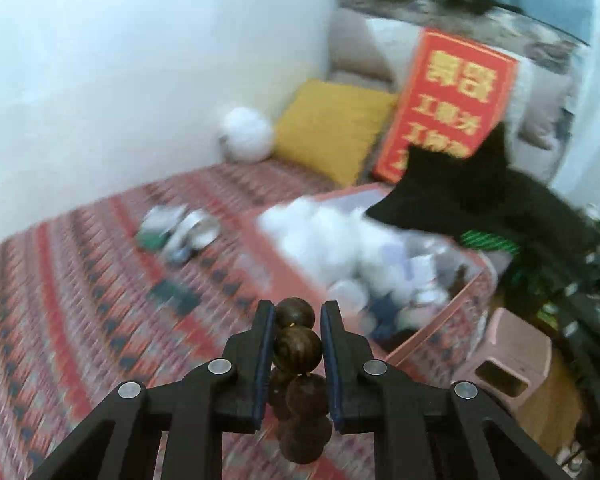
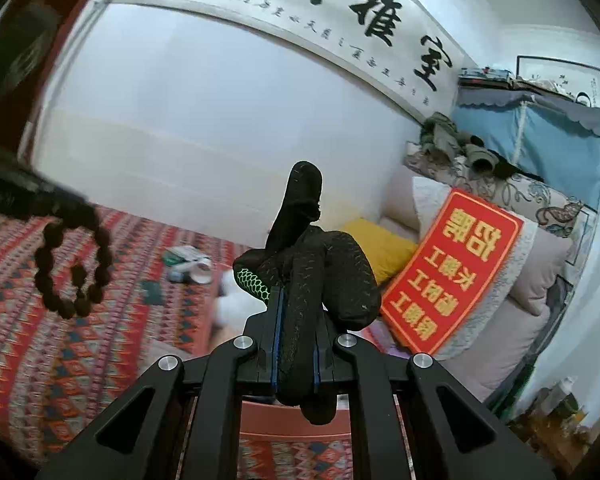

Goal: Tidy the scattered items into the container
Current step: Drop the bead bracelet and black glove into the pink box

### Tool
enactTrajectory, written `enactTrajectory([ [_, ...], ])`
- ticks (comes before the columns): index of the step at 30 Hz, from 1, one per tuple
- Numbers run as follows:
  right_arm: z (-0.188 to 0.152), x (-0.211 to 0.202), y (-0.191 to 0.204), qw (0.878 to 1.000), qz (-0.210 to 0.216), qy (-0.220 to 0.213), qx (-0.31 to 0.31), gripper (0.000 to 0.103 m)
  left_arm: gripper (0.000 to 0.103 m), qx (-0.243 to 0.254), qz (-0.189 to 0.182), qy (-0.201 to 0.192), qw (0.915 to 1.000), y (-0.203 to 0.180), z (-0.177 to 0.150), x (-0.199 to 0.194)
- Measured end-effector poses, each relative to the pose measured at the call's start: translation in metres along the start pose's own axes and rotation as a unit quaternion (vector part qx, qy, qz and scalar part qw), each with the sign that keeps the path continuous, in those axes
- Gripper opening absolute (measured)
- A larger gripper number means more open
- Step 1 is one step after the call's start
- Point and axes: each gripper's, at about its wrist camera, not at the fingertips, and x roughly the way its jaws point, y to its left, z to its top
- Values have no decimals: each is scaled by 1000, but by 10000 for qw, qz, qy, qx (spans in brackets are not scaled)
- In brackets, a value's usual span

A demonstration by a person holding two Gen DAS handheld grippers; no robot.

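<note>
Our left hand-held gripper (image 1: pixel 296 316) pinches the dark wooden bead bracelet (image 1: pixel 298 354) loosely; it may slip. Our right hand-held gripper (image 2: pixel 296 292) clamps a black knitted sock (image 2: pixel 320 264), perhaps missing the pink plastic box (image 1: pixel 432 332).

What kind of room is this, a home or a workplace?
Most likely a bedroom at home: a bed with a patterned bedspread, stacked pillows against the wall, and a calligraphy scroll hanging above.

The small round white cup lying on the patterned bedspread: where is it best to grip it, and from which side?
Grip the small round white cup across its round wall, near the open mouth, coming down from above. It seems to lie on its side on the patterned bedspread, so both curved flanks look free for the claw. Blur hides finer detail.
</note>
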Motion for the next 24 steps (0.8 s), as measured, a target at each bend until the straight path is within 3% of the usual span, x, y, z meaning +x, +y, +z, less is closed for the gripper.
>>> enactTrajectory([
  [5, -13, 54, -21, 9999, 51, 124, 101, 11, 19, 170, -360, 187, 9990, -45, 47, 65],
  [8, -23, 107, -32, 9958, 758, 459, 246, 14, 20, 106, -306, 284, 9991, -56, 62, 106],
  [9, -28, 124, -33, 9916, 1049, 691, 293, 25, 20, 70, -260, 315, 9991, -57, 66, 121],
  [10, -36, 140, -35, 9875, 1160, 979, 422, 55, 32, 44, -198, 370, 9991, -55, 68, 135],
  [11, -44, 155, -37, 9825, 1259, 1255, 550, 71, 57, -39, -156, 422, 9990, -51, 68, 145],
  [12, -51, 165, -43, 9800, 1227, 1406, 686, 89, 69, -136, -120, 471, 9987, -47, 67, 154],
  [13, -59, 175, -49, 9771, 1199, 1556, 814, 89, 80, -234, -84, 521, 9983, -43, 65, 163],
  [14, -67, 181, -51, 9743, 1228, 1697, 826, 89, 83, -331, -47, 570, 9978, -39, 64, 172],
  [19, -91, 186, -65, 9705, 1075, 1994, 826, 89, 83, -436, 162, 687, 9966, -15, 49, 181],
  [24, -93, 159, -45, 9709, 1074, 1942, 900, 89, 83, -664, 478, 677, 9943, 23, 20, 161],
])
